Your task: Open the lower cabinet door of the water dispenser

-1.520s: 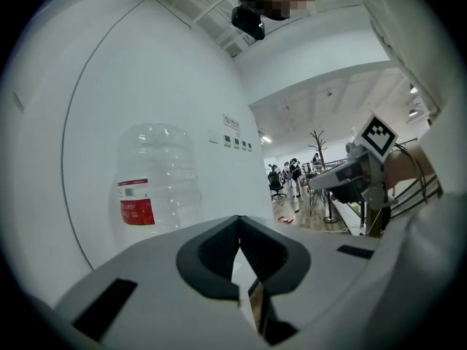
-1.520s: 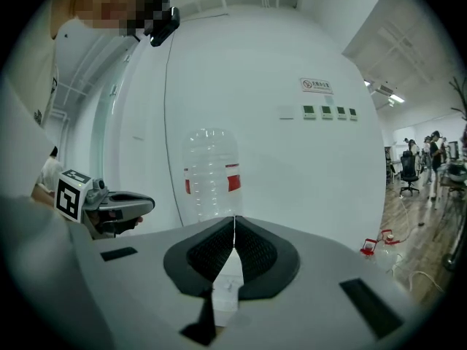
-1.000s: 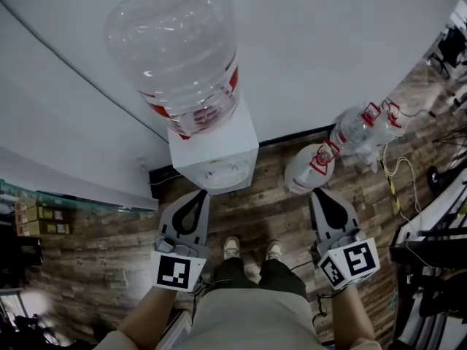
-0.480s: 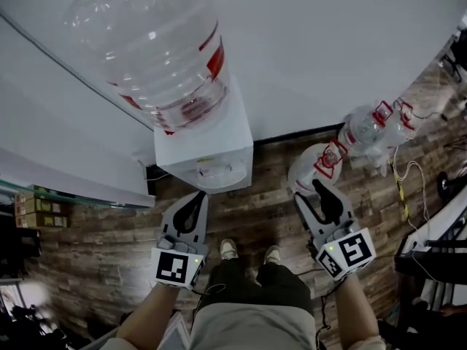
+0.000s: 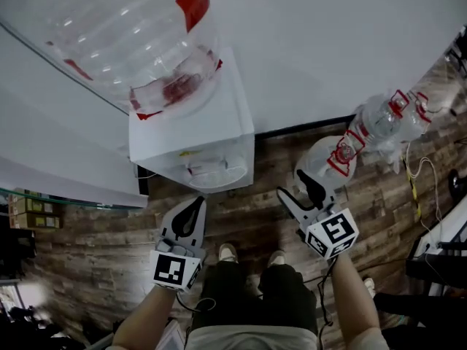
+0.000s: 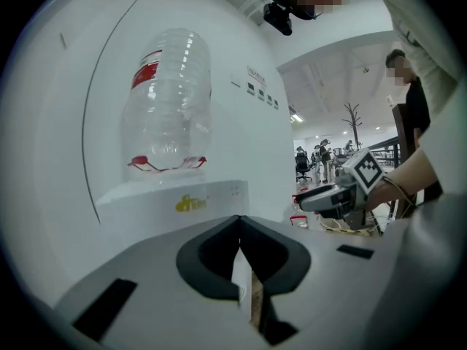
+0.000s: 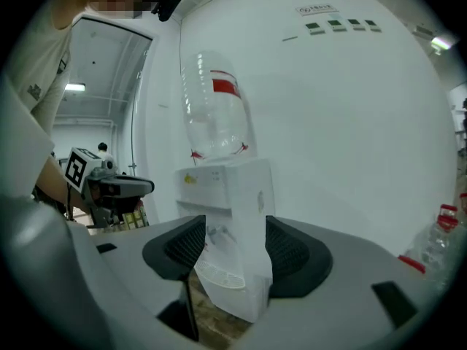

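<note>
The white water dispenser stands against the wall with a clear bottle on top. Its lower cabinet door is hidden from above. In the right gripper view I see its taps and drip tray; the body below is behind the gripper. My left gripper is shut and empty, just in front of the dispenser's left side. My right gripper is off to the dispenser's front right; its jaws are opening with nothing between them. The dispenser shows through their gap, farther off.
Two spare water bottles lie on the wooden floor to the right, with cables beyond them. A shelf with boxes is at the far left. The person's feet are right below the grippers.
Both grippers and the head camera have sunk, so the dispenser looms larger. The right gripper's jaws went from shut to spread apart, and it shifted left toward the dispenser.
</note>
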A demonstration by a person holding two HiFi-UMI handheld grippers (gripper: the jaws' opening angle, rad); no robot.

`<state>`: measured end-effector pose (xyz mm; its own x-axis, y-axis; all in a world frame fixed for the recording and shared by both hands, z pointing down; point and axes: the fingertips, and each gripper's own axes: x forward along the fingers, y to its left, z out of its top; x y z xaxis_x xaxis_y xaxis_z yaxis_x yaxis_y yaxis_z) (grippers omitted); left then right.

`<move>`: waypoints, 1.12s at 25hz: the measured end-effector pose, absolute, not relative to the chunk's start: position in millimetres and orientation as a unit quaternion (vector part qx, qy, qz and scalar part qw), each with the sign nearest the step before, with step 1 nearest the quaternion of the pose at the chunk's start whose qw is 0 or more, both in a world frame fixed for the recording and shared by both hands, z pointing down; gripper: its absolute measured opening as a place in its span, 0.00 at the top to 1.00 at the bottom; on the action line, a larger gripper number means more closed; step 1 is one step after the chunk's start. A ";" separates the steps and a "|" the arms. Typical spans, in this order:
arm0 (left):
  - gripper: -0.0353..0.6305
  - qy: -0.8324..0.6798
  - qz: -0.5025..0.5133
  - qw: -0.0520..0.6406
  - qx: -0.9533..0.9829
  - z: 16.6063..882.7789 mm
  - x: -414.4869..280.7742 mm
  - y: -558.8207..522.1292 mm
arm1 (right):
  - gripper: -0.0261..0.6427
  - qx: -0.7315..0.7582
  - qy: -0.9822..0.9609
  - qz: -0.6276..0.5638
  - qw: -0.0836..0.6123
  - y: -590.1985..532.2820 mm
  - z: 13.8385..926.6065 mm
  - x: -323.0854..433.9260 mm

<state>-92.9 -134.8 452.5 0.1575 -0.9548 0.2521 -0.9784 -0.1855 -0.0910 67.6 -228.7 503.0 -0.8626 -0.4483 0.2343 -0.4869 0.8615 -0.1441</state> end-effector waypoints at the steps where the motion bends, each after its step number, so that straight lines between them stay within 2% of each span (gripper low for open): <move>1: 0.94 -0.638 0.128 0.047 0.758 464.3 -94.6 -136.1 | 0.57 0.241 -0.960 0.099 0.099 -232.4 521.0 64.6; 7: 0.94 -0.642 0.122 0.041 0.756 527.6 -103.9 -144.1 | 0.57 0.227 -0.964 0.087 0.111 -249.5 616.2 45.3; 18: 0.94 -0.655 0.109 0.045 0.746 629.7 -124.2 -161.2 | 0.51 0.179 -0.964 0.122 0.152 -276.6 792.6 0.5; 28: 0.94 -0.669 0.115 0.051 0.733 687.5 -136.8 -167.9 | 0.45 0.127 -0.966 0.117 0.191 -304.7 885.0 -37.6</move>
<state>-136.8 -167.9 687.5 0.0787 -0.9685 0.2363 -0.9919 -0.0999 -0.0790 -37.6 -304.7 885.0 -0.8950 -0.2004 0.3986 -0.2894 0.9407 -0.1769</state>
